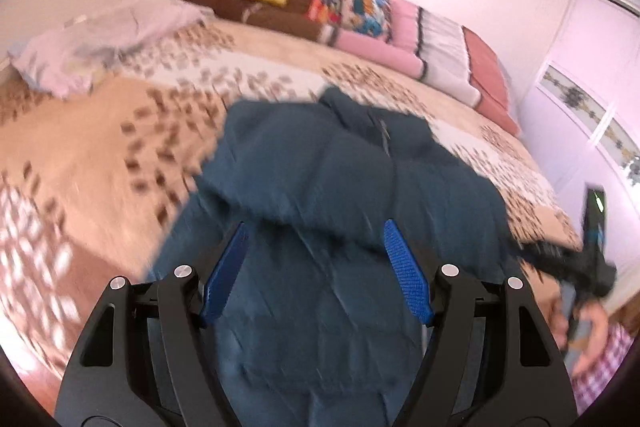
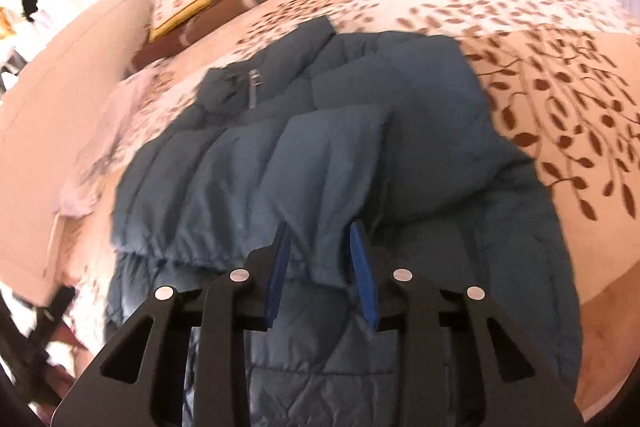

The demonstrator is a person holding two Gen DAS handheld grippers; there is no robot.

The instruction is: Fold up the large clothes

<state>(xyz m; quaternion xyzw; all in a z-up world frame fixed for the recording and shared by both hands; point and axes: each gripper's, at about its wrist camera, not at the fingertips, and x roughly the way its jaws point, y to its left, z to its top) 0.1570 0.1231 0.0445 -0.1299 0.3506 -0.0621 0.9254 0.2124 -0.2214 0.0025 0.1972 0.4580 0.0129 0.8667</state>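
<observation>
**Folding the blue jacket on the bed**

Gripping a fold of the padded blue jacket (image 2: 320,155), the right gripper (image 2: 320,247) has its jaws drawn narrow on a pinch of fabric near the gathered hem, which bunches between the blue pads (image 2: 362,267). That hold looks meant to carry this flap over the rest of the garment, since the lifted panel already lies doubled across the quilted layer beneath it.

Hovering over the same jacket (image 1: 340,195), the left gripper (image 1: 316,263) has its jaws spread wide with nothing between them, probably free to take another edge or press the fold flat. The left view is motion-blurred, so fine detail there is uncertain.

Beyond the grippers, the jacket lies spread on the bed (image 2: 560,75), collar and zip toward the pillows, giving a broad flat surface for folding. Further off, a crumpled pale cloth (image 1: 100,39) sits near the wall, and stacked cushions and blankets (image 1: 360,11) line the head of the bed.
</observation>
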